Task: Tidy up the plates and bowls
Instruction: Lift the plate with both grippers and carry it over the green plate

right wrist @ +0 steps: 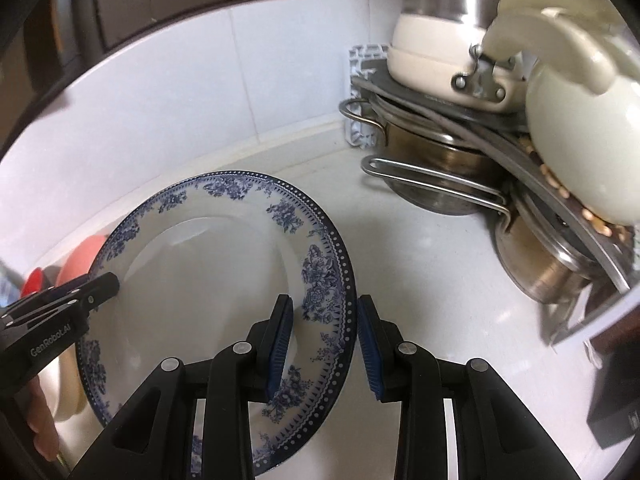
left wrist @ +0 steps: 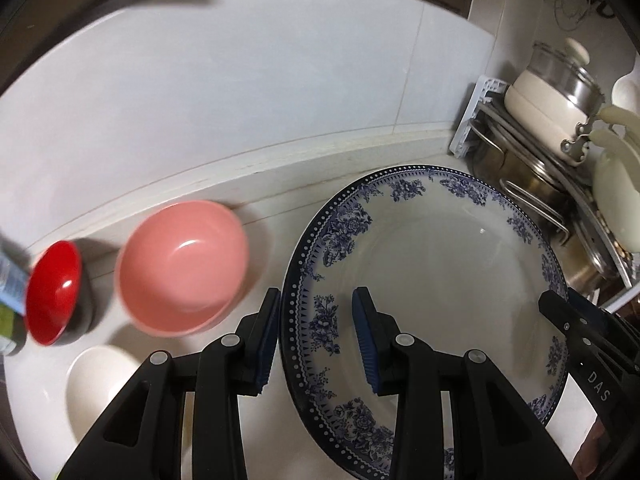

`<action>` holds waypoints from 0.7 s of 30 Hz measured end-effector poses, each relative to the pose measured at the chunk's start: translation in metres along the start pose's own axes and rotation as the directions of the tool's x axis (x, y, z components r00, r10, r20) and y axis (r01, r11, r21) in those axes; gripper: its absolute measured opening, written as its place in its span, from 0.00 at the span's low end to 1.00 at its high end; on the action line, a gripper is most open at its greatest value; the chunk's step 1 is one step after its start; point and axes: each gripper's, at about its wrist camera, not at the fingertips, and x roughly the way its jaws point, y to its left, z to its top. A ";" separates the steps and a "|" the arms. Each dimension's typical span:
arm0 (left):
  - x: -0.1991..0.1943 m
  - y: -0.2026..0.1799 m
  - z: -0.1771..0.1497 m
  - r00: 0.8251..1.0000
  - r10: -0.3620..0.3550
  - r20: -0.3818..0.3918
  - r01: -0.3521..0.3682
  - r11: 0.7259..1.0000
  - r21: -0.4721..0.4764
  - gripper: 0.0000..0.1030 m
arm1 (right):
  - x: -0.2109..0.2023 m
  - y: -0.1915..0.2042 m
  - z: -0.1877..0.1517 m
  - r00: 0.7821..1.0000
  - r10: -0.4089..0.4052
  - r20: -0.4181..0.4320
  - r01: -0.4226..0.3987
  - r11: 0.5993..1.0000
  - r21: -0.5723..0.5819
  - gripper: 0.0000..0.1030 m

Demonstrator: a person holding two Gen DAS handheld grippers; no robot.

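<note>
The blue-patterned plate (left wrist: pixel 432 280) is held between both tools above the counter (right wrist: pixel 420 280): the left tool (left wrist: pixel 316 344) straddles its left rim, the right tool (right wrist: pixel 324 348) its right rim, each clamped on the plate's edge. My judgement: the carrying step, with a steady, level move to a stacking spot next. Left of the left tool sit a pink bowl (left wrist: pixel 184 268), a red bowl (left wrist: pixel 52 292) and a white bowl (left wrist: pixel 100 384); beyond the right tool, stacked pots (right wrist: pixel 460 152) crowd the corner.
</note>
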 end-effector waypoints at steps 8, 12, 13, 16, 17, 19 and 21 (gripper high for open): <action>-0.051 0.044 -0.027 0.999 0.025 0.037 -0.024 0.999 -0.047 0.35 | -0.048 0.037 -0.019 0.999 0.025 0.031 -0.024 0.999 -0.040 0.33; -0.078 0.074 -0.049 0.997 0.046 0.056 -0.042 0.996 -0.077 0.35 | -0.069 0.060 -0.034 0.998 0.044 0.043 -0.041 0.997 -0.063 0.33; -0.085 0.083 -0.055 0.997 0.053 0.058 -0.048 0.995 -0.082 0.35 | -0.074 0.068 -0.038 0.998 0.051 0.046 -0.048 0.996 -0.071 0.33; -0.100 0.104 -0.071 0.996 0.067 0.060 -0.061 0.993 -0.100 0.35 | -0.089 0.089 -0.051 0.997 0.068 0.047 -0.063 0.993 -0.096 0.33; -0.106 0.112 -0.077 0.995 0.074 0.062 -0.067 0.992 -0.108 0.35 | -0.092 0.095 -0.054 0.996 0.073 0.047 -0.068 0.992 -0.103 0.33; -0.116 0.125 -0.087 0.995 0.083 0.062 -0.075 0.990 -0.123 0.35 | -0.101 0.110 -0.063 0.995 0.085 0.045 -0.079 0.989 -0.121 0.33; -0.125 0.136 -0.096 0.994 0.093 0.063 -0.083 0.987 -0.136 0.35 | -0.109 0.124 -0.072 0.994 0.099 0.047 -0.092 0.986 -0.140 0.33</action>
